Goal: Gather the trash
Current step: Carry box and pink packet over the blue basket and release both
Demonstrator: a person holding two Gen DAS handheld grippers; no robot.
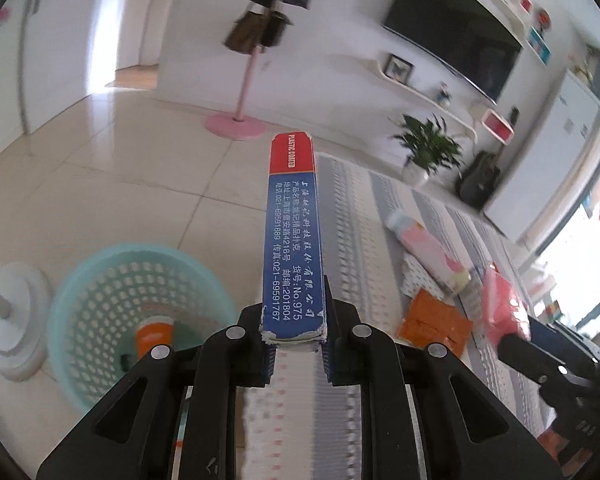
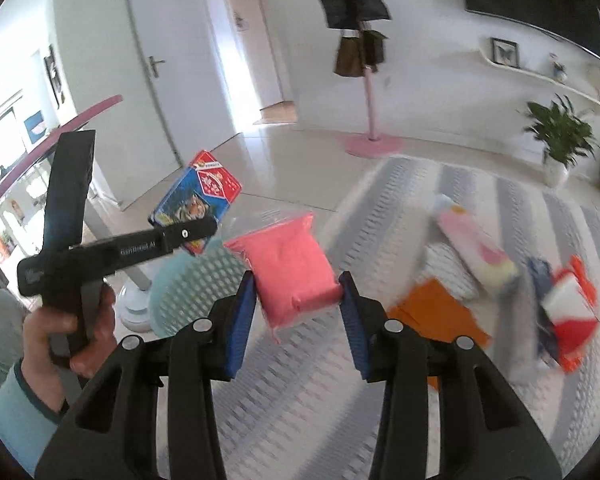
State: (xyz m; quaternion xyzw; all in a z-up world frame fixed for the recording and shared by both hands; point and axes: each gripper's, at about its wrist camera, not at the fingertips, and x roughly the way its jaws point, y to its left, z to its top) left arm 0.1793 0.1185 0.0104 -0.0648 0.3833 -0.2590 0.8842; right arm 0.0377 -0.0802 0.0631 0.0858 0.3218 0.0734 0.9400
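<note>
My left gripper (image 1: 294, 320) is shut on a blue and red playing-card box (image 1: 292, 232), held edge-up in the air. The box also shows in the right wrist view (image 2: 198, 200), pinched by the left gripper (image 2: 196, 232) above the basket. My right gripper (image 2: 298, 296) is shut on a pink plastic packet (image 2: 290, 268), held above the striped rug; the packet also shows in the left wrist view (image 1: 500, 304). A turquoise mesh basket (image 1: 100, 292) stands on the floor at lower left, with an orange and white cup (image 1: 154, 334) inside.
On the grey striped rug (image 2: 380, 400) lie an orange wrapper (image 2: 436, 316), a pink and yellow pack (image 2: 476, 248) and a red and white item (image 2: 568, 312). A white stand base (image 1: 16, 320) is beside the basket. A pink coat stand (image 1: 236, 124) and a potted plant (image 1: 424, 152) stand beyond.
</note>
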